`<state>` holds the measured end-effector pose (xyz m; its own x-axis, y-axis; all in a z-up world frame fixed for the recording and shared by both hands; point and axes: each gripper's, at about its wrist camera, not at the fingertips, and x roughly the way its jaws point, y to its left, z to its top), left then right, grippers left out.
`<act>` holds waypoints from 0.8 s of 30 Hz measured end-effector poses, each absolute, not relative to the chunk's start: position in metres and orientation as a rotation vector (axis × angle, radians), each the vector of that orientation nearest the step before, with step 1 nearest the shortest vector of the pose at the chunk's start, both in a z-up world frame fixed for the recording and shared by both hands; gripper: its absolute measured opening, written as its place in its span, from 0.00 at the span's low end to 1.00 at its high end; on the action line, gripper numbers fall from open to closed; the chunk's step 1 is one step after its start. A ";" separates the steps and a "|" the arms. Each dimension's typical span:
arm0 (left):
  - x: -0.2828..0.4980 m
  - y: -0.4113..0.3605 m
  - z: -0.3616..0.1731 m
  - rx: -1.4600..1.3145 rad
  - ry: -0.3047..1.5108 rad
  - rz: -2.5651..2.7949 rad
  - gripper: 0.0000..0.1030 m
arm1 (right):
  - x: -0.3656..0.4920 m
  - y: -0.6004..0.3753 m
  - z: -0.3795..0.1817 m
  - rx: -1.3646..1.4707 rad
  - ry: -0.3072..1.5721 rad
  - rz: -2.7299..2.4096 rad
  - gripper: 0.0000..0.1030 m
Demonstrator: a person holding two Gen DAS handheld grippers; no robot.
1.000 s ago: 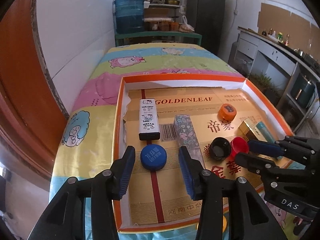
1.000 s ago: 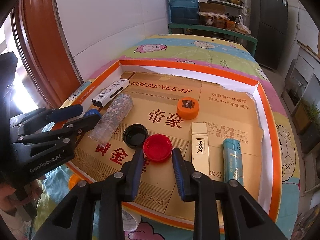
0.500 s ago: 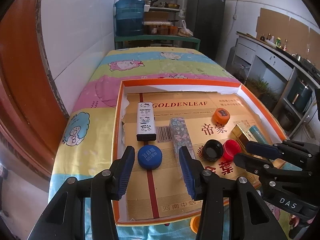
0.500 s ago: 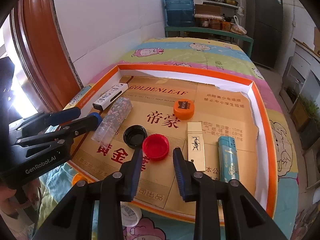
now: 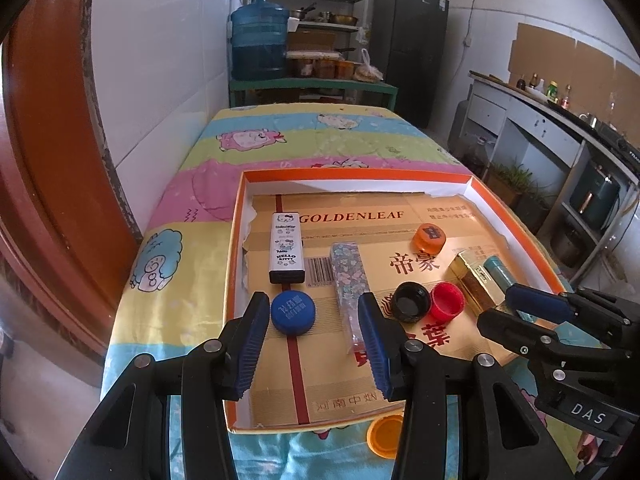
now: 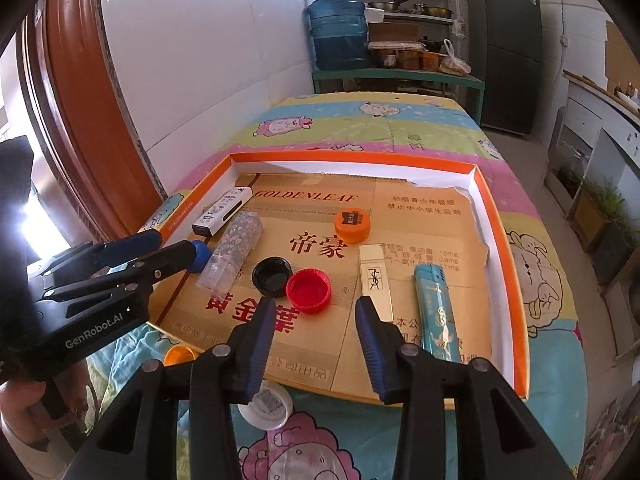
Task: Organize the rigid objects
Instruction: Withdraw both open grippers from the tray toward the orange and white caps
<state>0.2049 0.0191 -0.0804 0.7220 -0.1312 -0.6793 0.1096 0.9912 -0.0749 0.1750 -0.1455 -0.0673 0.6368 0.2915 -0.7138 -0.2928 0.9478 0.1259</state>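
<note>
An orange-rimmed cardboard tray (image 5: 236, 280) (image 6: 496, 232) lies on the bed. In it lie a blue cap (image 5: 293, 313), a white Hello Kitty lighter (image 5: 286, 246), a floral lighter (image 5: 348, 272), a black cap (image 5: 411, 302) (image 6: 272, 275), a red cap (image 5: 447, 302) (image 6: 309, 290), an orange cap (image 5: 429, 237) (image 6: 352, 225), a gold lighter (image 6: 375, 280) and a teal lighter (image 6: 436, 316). My left gripper (image 5: 314, 346) is open and empty, above the tray's near edge behind the blue cap. My right gripper (image 6: 318, 346) is open and empty, behind the red cap.
An orange lid (image 5: 386, 436) and a white lid (image 6: 266, 404) lie on the cartoon bedsheet (image 5: 320, 136) in front of the tray. A white wall and a brown door frame (image 5: 52, 184) run along the left. Shelves with a water jug (image 5: 259, 42) stand beyond the bed.
Both grippers have drawn back and up from the tray, so the objects look smaller and further off. The right gripper's jaws have opened wider. The objects have not moved.
</note>
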 end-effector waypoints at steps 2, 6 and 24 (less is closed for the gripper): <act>0.202 0.019 -0.079 -0.032 0.749 -0.135 0.46 | 0.173 -0.147 -0.066 0.002 0.814 0.332 0.40; 0.195 0.020 -0.074 -0.040 0.743 -0.138 0.46 | 0.166 -0.148 -0.062 0.006 0.806 0.326 0.40; 0.139 0.026 -0.057 -0.112 0.695 -0.181 0.46 | 0.124 -0.151 -0.051 0.025 0.766 0.322 0.40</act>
<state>0.1394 0.0259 -0.0567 0.7530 -0.2024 -0.6261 0.1282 0.9784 -0.1621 0.1239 -0.1513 -0.0511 0.6740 0.2956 -0.6770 -0.2775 0.9507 0.1388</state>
